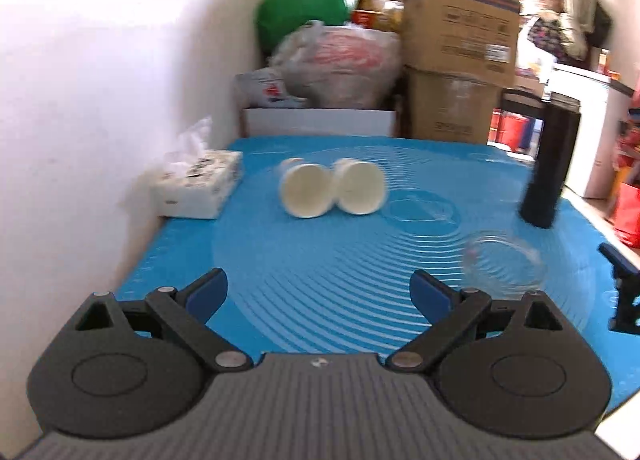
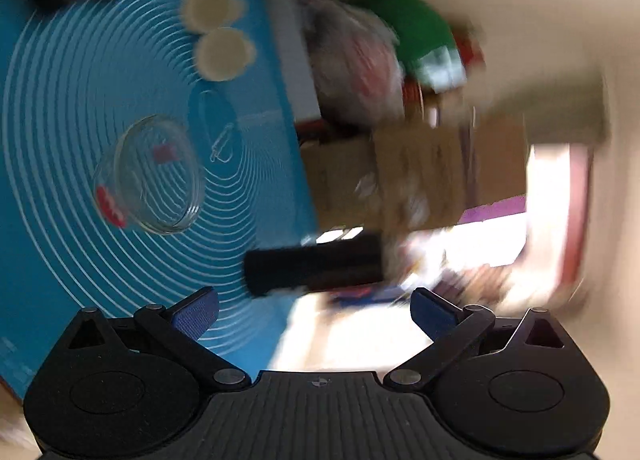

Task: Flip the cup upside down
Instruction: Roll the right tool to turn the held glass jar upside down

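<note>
Both hand-held grippers hang empty above a blue mat (image 1: 304, 260), jaws spread wide, nothing between the pads. Ahead of the left gripper (image 1: 319, 292), well apart from it, two white paper cups (image 1: 306, 190) lie side by side, touching, their round ends facing the camera; blur hides whether those are mouths or bases. A clear glass cup (image 1: 505, 260) sits just ahead and to that gripper's right, and it seems to rest mouth-up, though transparency makes this uncertain. A black cylinder (image 1: 550, 164) stands farther right, a tissue box (image 1: 200, 188) far left. The right gripper (image 2: 315, 314), rolled sideways in a smeared view, has the glass ahead on its left. Judged from this, no cup is gripped and the flip appears still to be done.
</note>
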A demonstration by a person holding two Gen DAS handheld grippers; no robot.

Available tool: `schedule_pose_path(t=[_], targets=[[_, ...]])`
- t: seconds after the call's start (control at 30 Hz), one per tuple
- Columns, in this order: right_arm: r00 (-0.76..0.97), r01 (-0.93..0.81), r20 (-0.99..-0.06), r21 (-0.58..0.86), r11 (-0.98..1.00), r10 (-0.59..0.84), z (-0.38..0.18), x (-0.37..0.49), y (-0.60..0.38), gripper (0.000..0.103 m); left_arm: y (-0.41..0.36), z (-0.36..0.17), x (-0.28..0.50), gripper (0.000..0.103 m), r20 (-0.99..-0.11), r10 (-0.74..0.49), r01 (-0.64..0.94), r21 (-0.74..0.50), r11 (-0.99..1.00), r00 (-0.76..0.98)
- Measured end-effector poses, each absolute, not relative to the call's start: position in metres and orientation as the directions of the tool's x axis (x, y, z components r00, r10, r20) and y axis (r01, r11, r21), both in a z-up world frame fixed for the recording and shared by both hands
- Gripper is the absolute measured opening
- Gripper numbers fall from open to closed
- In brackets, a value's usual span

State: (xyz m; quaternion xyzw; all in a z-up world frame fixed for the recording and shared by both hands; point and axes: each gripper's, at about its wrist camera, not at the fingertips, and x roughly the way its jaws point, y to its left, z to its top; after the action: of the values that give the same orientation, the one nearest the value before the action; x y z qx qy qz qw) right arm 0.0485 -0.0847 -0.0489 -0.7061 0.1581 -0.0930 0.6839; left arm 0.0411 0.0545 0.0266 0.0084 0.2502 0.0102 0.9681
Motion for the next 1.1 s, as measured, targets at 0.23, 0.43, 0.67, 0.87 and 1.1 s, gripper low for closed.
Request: schedule_pose_path(t=[0.23,0.43,0.67,0.87,1.1], targets=[[0.977,-0.16,-0.06,-0.846,-0.509,-0.207,-0.108,0.053,-0.06,0.103,0.092,0.024,0.037,0.097,-0.491,0.102,-0.125,-0.015,0.992,0.865],[0.977,-0.204,-0.166,-0.516,-0.832,-0.137,-0.152,0.048,-0.069,0.103,0.114,0.022,0.042,0.097,-0.516,0.109,-0.17,-0.072,0.983,0.85],[0.967,-0.199,-0.204,-0.227,-0.953,-0.153,-0.186,0.07,-0.078,0.103,0.124,0.018,0.046,0.097,-0.539,0.113,-0.197,-0.101,0.975,0.835],[0.969,-0.192,-0.184,-0.137,-0.972,-0.166,-0.2,0.086,-0.078,0.097,0.125,0.017,0.053,0.097,-0.545,0.088,-0.182,-0.121,0.976,0.834],[0.966,-0.204,-0.182,-0.105,-0.973,-0.183,-0.213,0.097,-0.07,0.079,0.129,0.016,0.056,0.097,-0.543,0.065,-0.179,-0.159,0.971,0.837]])
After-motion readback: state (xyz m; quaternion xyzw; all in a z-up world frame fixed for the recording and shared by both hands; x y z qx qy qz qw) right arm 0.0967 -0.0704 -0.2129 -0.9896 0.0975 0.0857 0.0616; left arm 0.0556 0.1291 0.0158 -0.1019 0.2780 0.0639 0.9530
